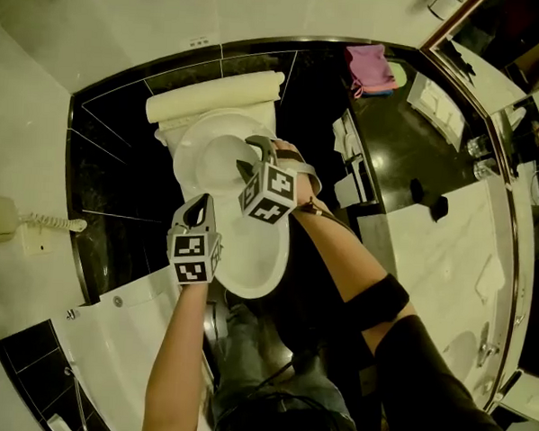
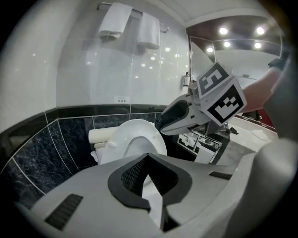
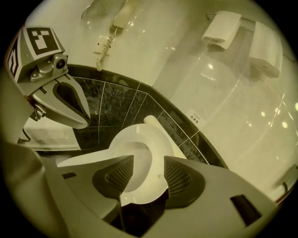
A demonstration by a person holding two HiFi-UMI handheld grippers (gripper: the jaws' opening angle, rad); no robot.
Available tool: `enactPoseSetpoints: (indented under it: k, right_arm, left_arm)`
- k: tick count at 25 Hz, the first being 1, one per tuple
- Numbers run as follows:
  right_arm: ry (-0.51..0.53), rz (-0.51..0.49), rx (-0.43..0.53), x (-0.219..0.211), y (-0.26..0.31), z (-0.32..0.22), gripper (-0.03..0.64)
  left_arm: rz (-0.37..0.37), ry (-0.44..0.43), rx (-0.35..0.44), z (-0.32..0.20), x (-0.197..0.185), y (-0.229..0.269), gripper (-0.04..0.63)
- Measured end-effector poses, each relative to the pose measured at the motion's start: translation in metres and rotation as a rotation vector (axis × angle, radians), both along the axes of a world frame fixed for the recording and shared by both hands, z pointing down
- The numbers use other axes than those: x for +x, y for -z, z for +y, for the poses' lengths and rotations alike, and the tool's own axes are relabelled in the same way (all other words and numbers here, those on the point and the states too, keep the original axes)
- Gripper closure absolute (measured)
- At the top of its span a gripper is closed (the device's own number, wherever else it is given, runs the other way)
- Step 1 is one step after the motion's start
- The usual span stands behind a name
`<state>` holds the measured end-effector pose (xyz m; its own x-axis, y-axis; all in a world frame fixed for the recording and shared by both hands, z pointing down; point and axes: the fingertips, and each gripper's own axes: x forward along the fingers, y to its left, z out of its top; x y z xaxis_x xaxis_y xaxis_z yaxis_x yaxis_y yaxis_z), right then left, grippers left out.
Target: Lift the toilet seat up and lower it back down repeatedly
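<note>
**Toilet seat raised; lowering step judged next.**
Toilet seat point(image 1: 190, 156) stands up at upper centre. The right tool point(image 3: 149, 160) is spread just before it, gripping nothing; the left tool point(image 2: 148, 155) is closed, empty. Next: probably clamp the rim and swing it down.

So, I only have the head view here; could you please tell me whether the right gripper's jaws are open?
Observer: Yes. In the right gripper view the right gripper has its jaws well apart, and nothing is pressed between the pads.
Operator: Thank you. Is the left one holding anything?
Observer: No. In the left gripper view the left gripper is shut, tips together, with nothing between them.
</note>
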<state>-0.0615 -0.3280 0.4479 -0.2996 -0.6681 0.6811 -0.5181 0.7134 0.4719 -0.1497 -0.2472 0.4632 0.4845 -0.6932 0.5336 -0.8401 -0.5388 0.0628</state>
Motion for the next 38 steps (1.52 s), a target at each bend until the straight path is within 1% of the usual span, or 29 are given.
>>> enactPoseSetpoints:
  k: [4,10,14,16,17,21,26,32,38]
  right_arm:
    - [0.054,0.117,0.087,-0.010,-0.003,-0.045,0.393]
    - [0.131,0.223,0.138,-0.029,-0.010,-0.092,0.399]
    - [0.174,0.298,0.137,-0.035,-0.023,-0.107,0.448]
    - [0.184,0.331,0.144,-0.035,-0.027,-0.110,0.517]
    - [0.187,0.342,0.151,-0.034,-0.028,-0.111,0.523]
    - [0.194,0.362,0.164,-0.035,-0.027,-0.110,0.526]
    - [0.199,0.361,0.164,-0.036,-0.024,-0.101,0.529]
    - [0.220,0.340,0.171,-0.037,-0.016,-0.070,0.535]
    - [0.246,0.306,0.191,-0.039,-0.008,-0.023,0.541]
  left_arm:
    - [-0.004,-0.009,-0.001,-0.027,-0.003,-0.015,0.606]
    - [0.021,-0.027,-0.018,-0.048,0.007,-0.026,0.606]
    - [0.035,-0.028,-0.024,-0.054,0.006,-0.033,0.606]
    - [0.038,-0.027,-0.025,-0.054,0.004,-0.035,0.606]
    - [0.039,-0.025,-0.024,-0.055,0.003,-0.035,0.606]
    - [0.040,-0.011,-0.032,-0.054,-0.003,-0.039,0.606]
    - [0.043,-0.006,-0.051,-0.044,-0.001,-0.043,0.606]
    - [0.047,0.017,-0.070,-0.025,0.002,-0.046,0.606]
    - [0.035,0.041,-0.091,0.010,0.007,-0.052,0.606]
